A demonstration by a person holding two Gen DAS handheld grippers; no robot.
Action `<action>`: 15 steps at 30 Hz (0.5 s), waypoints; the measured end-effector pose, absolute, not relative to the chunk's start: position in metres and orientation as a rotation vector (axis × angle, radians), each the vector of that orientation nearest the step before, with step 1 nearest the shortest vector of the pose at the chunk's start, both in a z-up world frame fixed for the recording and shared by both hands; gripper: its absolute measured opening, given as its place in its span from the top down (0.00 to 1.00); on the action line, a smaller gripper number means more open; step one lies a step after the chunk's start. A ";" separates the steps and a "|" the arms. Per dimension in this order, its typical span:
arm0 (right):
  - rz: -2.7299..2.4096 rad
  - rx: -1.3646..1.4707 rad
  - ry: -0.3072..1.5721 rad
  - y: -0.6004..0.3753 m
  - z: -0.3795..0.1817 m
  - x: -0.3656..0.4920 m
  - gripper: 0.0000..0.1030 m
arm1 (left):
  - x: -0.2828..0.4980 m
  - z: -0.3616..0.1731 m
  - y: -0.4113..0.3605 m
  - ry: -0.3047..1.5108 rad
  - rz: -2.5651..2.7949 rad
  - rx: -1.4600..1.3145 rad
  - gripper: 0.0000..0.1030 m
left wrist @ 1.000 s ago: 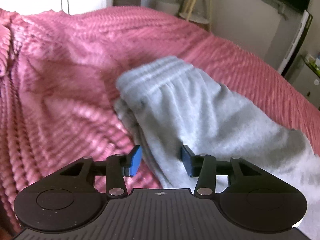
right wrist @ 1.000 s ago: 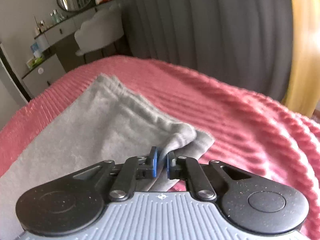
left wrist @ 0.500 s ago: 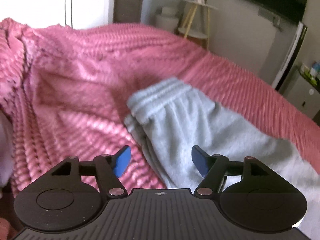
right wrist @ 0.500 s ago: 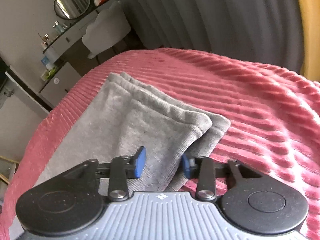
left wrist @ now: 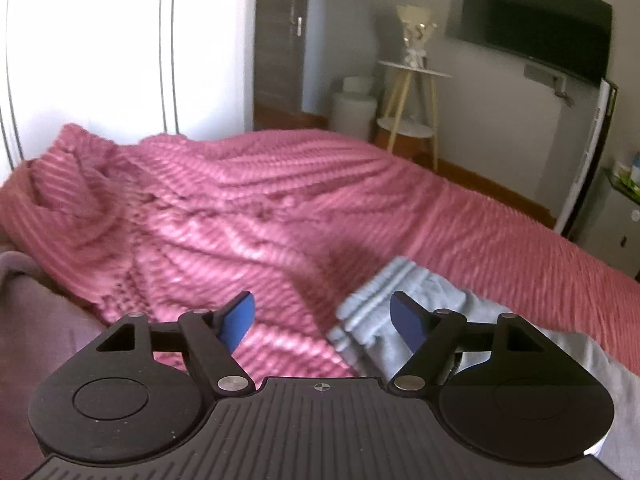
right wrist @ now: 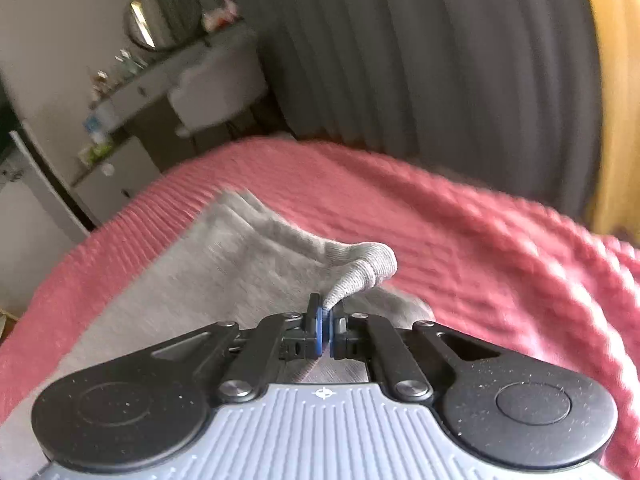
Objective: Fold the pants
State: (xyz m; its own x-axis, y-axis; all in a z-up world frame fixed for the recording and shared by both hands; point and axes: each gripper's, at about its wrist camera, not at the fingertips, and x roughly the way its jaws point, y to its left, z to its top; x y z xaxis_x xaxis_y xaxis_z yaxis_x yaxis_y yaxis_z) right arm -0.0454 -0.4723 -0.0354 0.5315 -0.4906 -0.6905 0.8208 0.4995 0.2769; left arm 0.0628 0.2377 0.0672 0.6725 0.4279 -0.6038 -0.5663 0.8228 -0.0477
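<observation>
- Between your right gripper's point(right wrist: 327, 330) blue pads point(right wrist: 318, 330), which were pressed nearly together, a pinch of the grey pants point(right wrist: 224, 280) was caught; the cloth rose from the pads in a small rolled hump just beyond them.
- Past that hump, the pants ran away to the left as a flat, layered band, its far hem showing stacked edges, all resting on the pink ribbed blanket point(right wrist: 460, 240).
- On your other side, your left gripper point(left wrist: 322, 320) stood wide apart and held nothing; its left fingertip point(left wrist: 239, 318) was over bare blanket point(left wrist: 260, 208) and its right one was over the pants point(left wrist: 440, 296).
- The ribbed waistband point(left wrist: 376, 296) of the pants lay just ahead of the gap and to its right, bunched slightly, with the rest of the cloth trailing off to the lower right behind that finger.
- To the left of the waistband the blanket was rumpled into folds and heaped at its far left corner; you could see a mauve cloth point(left wrist: 24, 312) at the near left edge.
- Farther off in the left wrist view stood white wardrobe doors point(left wrist: 120, 48), a dark door point(left wrist: 280, 36), a white bin point(left wrist: 354, 108), a round side table point(left wrist: 412, 100) with a vase, and a wall-mounted television point(left wrist: 532, 26).
- Farther off in the right wrist view hung grey curtains point(right wrist: 420, 60) with a yellow one point(right wrist: 616, 92) at the right edge, and to the left were a white chair point(right wrist: 216, 88), a dressing table and a round mirror point(right wrist: 164, 14), all blurred.
</observation>
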 end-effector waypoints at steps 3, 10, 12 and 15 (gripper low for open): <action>-0.834 0.673 0.521 -0.464 -0.032 -0.062 0.97 | 0.055 0.067 0.242 0.619 0.586 -0.238 0.21; -0.871 0.598 0.634 -0.469 -0.058 -0.056 0.95 | 0.054 0.055 0.237 0.661 0.563 -0.262 0.21; -0.853 0.637 0.584 -0.471 -0.044 -0.064 0.87 | 0.055 0.057 0.235 0.658 0.565 -0.245 0.21; -0.854 0.663 0.486 -0.473 -0.016 -0.088 0.83 | 0.053 0.068 0.239 0.643 0.572 -0.218 0.21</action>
